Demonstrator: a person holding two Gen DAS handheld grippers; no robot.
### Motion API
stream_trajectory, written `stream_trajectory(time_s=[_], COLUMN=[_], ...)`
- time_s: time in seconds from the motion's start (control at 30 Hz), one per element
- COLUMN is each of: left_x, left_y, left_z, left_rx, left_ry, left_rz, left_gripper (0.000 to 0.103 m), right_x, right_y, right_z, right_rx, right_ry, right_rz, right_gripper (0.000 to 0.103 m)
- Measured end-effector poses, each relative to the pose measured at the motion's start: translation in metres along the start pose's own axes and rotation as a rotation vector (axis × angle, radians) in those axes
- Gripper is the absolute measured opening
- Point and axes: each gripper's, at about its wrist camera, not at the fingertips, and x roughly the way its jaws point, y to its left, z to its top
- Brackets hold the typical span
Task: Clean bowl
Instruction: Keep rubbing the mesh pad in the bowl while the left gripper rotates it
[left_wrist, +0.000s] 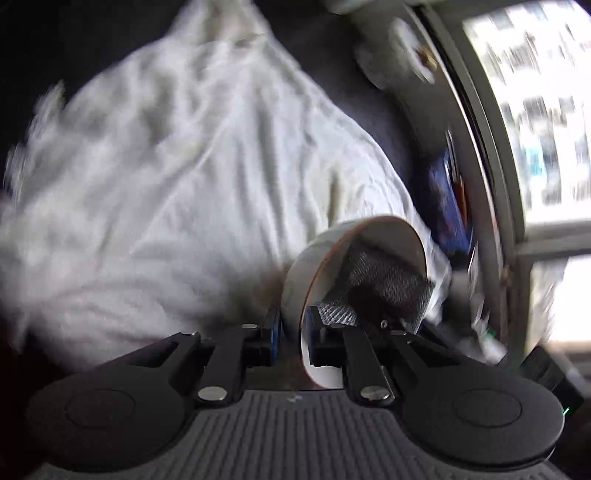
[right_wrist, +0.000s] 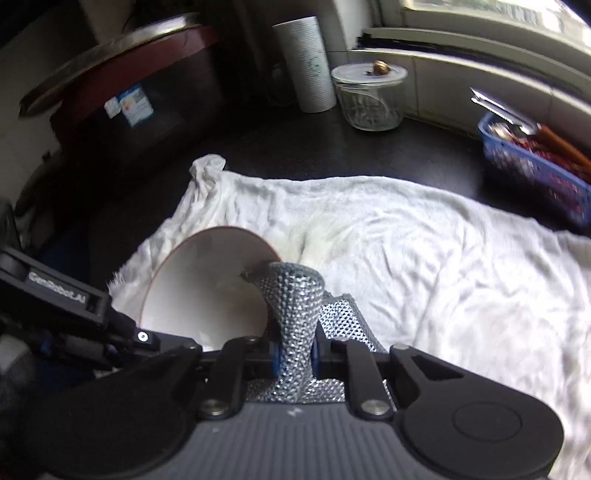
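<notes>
Blue basket (right_wrist: 535, 162) and glass jar (right_wrist: 369, 99) show only from right wrist.

White bowl (right_wrist: 207, 284), silver mesh scrubbing cloth (right_wrist: 295, 314), white towel (right_wrist: 424, 266).

You have the bowl (left_wrist: 321, 254) tipped up on its side over the white towel — its mouth faces the right wrist camera, its outer wall faces the left one. It is white inside and out, with a thin reddish-brown line around the rim. Your left-hand tool pinches the wall at the rim, one finger inside and one outside. The silvery mesh scrubbing cloth (right_wrist: 291, 314) is bunched into an upright roll, clamped in your right-hand tool — its upper end reaches over the rim into the bowl and presses against the inner wall.
</notes>
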Motion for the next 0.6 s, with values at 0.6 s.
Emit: stream_trajectory(time_s=[0.6], left_x=[-0.009], left_y=[-0.051], left_z=[0.001], left_rx=[0.529], left_ry=[-0.051], left_rz=[0.152], left_gripper=[0.010], right_x=[-0.010], right_y=[0.040], right_z=[-0.002], right_rx=[-0.577], right_ry=[-0.028], right_rz=[-0.110], right_gripper=[0.015])
